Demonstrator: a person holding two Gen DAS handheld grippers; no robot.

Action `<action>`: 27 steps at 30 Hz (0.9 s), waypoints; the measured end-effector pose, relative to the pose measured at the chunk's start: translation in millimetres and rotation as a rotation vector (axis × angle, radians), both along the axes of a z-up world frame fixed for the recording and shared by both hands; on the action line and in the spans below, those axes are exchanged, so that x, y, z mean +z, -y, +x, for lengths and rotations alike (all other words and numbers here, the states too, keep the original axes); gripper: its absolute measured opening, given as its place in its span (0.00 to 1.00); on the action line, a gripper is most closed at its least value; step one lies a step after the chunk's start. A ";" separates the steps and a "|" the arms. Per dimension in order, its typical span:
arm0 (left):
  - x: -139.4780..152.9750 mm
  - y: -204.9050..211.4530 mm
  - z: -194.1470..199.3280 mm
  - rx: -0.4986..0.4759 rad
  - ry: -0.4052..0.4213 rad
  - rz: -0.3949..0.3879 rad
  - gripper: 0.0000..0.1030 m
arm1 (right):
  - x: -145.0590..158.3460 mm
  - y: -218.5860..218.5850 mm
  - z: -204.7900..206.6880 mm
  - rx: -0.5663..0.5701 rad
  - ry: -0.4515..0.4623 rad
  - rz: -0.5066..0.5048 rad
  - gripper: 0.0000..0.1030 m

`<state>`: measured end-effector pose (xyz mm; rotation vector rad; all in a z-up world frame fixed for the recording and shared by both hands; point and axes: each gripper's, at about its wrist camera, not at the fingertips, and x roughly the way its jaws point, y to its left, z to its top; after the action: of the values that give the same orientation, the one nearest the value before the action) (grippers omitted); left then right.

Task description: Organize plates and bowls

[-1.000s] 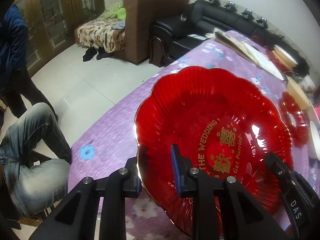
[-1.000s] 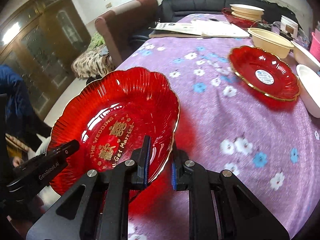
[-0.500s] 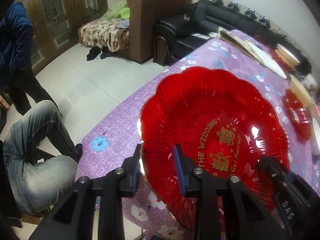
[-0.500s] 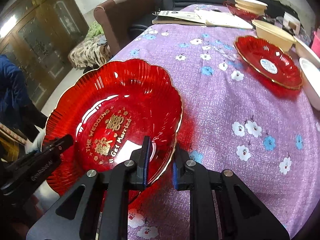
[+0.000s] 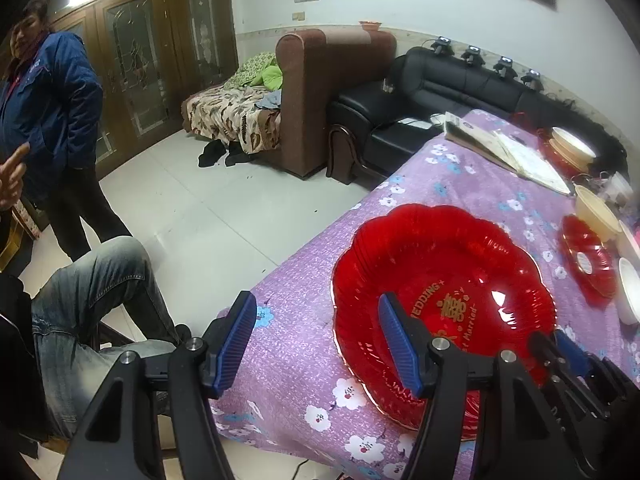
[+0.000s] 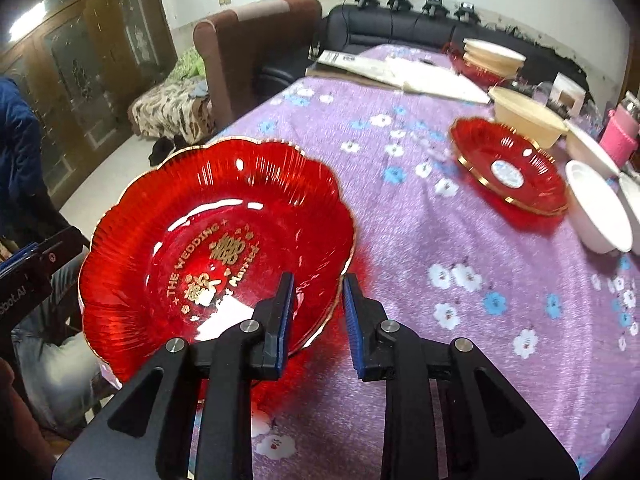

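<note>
1. The left gripper (image 5: 318,344) hangs at the bench's near-left corner with its fingers wide apart, gripping nothing; one blue pad (image 5: 234,344) is out past the bench edge, the other sits over the plate's left rim.
2. The big red plate (image 6: 216,240), scalloped and gold-edged, lies on the purple flowered bench (image 6: 460,280) near that left edge, close to the drop to the floor.
3. The right gripper (image 6: 318,320) straddles the plate's right rim, one finger inside the rim and one outside; the fingers stand slightly apart and a gap shows on both sides of the rim, so it is not clamped.
4. To the right of the plate is a wide bare stretch of cloth.
5. Further right, well apart, sits a smaller red plate (image 6: 510,170), with a cream bowl (image 6: 528,118) just behind it and white bowls (image 6: 596,210) beside it along the right edge.
6. Papers (image 6: 400,72) and a stack of dishes (image 6: 490,60) lie at the far end.
</note>
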<state>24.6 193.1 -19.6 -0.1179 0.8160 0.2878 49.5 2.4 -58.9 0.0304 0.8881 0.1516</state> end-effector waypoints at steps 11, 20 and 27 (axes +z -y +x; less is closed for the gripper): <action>18.5 30.4 -0.6 -0.059 0.023 0.024 0.62 | 16.3 21.3 -10.1 -0.029 0.055 0.012 0.23; 33.5 68.3 9.9 -0.126 0.039 0.051 0.62 | 24.0 48.8 -8.1 -0.070 0.074 0.036 0.23; 41.3 104.3 26.8 -0.210 0.029 0.041 0.64 | 22.9 86.4 0.8 -0.129 0.068 0.066 0.23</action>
<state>51.4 88.8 21.8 0.0018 0.7862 0.1047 50.4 -83.9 -36.0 0.1427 0.8109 0.0610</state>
